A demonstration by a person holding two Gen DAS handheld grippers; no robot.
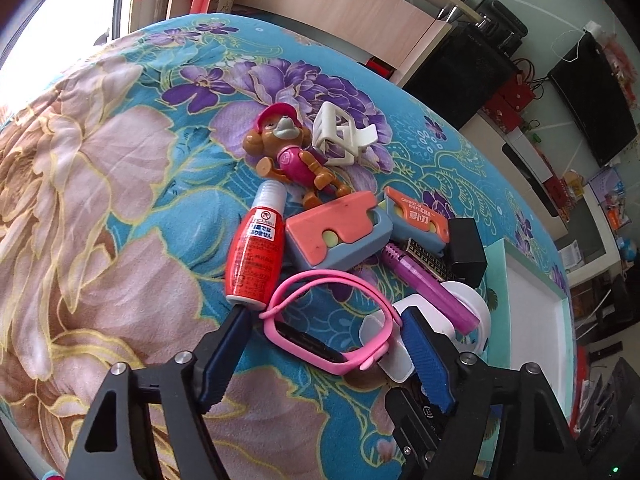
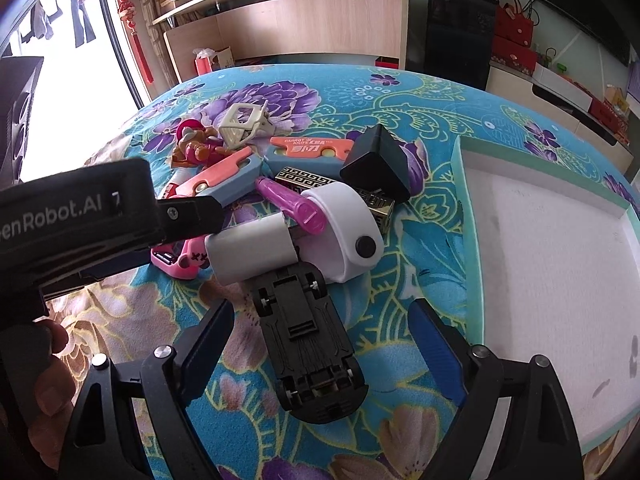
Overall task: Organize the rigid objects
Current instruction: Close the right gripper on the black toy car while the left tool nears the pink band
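Observation:
A pile of small objects lies on the floral cloth. My left gripper [image 1: 324, 328] is open, its fingers either side of a pink wristband [image 1: 324, 340], low over it. Beyond lie a red bottle [image 1: 256, 252], two orange-and-blue toy knives [image 1: 340, 232], a toy dog figure [image 1: 292, 152], a white clip [image 1: 340, 132], a purple tube [image 1: 428, 288] and a black box [image 1: 466, 252]. My right gripper [image 2: 324, 320] is open around an upturned black toy car [image 2: 312, 344]. A white curved band [image 2: 344, 224] lies just beyond the car.
A white tray with a mint-green rim [image 2: 464, 216] lies on the cloth to the right; it also shows in the left wrist view [image 1: 496, 264]. The left gripper's black body [image 2: 80, 216] crosses the right wrist view at left. Furniture stands behind the table.

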